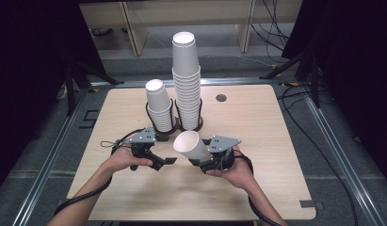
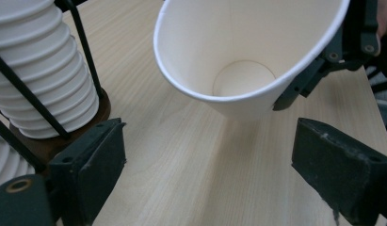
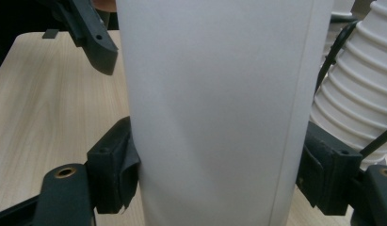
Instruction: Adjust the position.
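Observation:
My right gripper (image 1: 202,157) is shut on a single white paper cup (image 1: 190,147), held tilted above the table with its mouth turned to the left. In the right gripper view the cup (image 3: 219,103) sits between both pads (image 3: 118,160), which press its wall. My left gripper (image 1: 168,160) stands open with nothing between its fingers, just left of the cup. In the left gripper view its gripper (image 2: 207,165) faces the cup's open mouth (image 2: 243,52), a short way off and apart from it.
Two stacks of white cups stand in black wire holders behind the grippers: a tall stack (image 1: 186,80) and a shorter stack (image 1: 159,107) to its left. The wooden table (image 1: 257,122) has a small round hole (image 1: 221,98) at the back.

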The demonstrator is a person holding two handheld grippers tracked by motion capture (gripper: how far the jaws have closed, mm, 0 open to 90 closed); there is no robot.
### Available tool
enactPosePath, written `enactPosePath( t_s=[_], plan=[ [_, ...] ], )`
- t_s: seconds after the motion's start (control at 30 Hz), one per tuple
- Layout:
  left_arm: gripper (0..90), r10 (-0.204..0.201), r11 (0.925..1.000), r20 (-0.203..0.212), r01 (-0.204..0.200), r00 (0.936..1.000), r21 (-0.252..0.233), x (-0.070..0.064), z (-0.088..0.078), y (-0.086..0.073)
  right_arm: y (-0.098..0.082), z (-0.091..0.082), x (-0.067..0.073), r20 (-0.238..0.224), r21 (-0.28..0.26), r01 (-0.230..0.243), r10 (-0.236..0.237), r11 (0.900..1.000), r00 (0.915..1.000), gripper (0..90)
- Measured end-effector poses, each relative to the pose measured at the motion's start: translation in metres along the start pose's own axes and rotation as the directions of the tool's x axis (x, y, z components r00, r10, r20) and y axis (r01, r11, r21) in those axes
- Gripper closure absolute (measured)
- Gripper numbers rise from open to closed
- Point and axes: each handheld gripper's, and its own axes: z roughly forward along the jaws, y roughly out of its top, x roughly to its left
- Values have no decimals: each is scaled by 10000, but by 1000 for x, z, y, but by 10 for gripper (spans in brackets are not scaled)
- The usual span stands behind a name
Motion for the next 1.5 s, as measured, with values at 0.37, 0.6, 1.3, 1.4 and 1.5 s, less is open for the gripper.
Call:
enactPosePath(
  t_s=[0.37,0.6,1.3,1.4,1.5],
  plan=[
    [73,-1129,9860,520,1183,9922,-1179,-7,6,-7,-3,3,1,37,-237,36,-35,9997,10000,244],
    [49,-1024,9851,734,1114,9920,-1312,-10,14,-1,-3,6,4,-110,-243,-88,86,9997,9999,244],
    [26,-375,9849,731,492,9966,-1660,-13,29,9,-1,10,7,-495,-489,-22,-3,9988,9988,243],
    [36,-288,9856,623,387,9976,-1644,-12,29,10,0,10,7,-253,-411,227,-237,9989,9994,243],
    [51,-143,9839,646,256,9978,-1767,-13,29,11,0,11,8,-387,-372,42,-57,9993,9992,239]
  ],
)
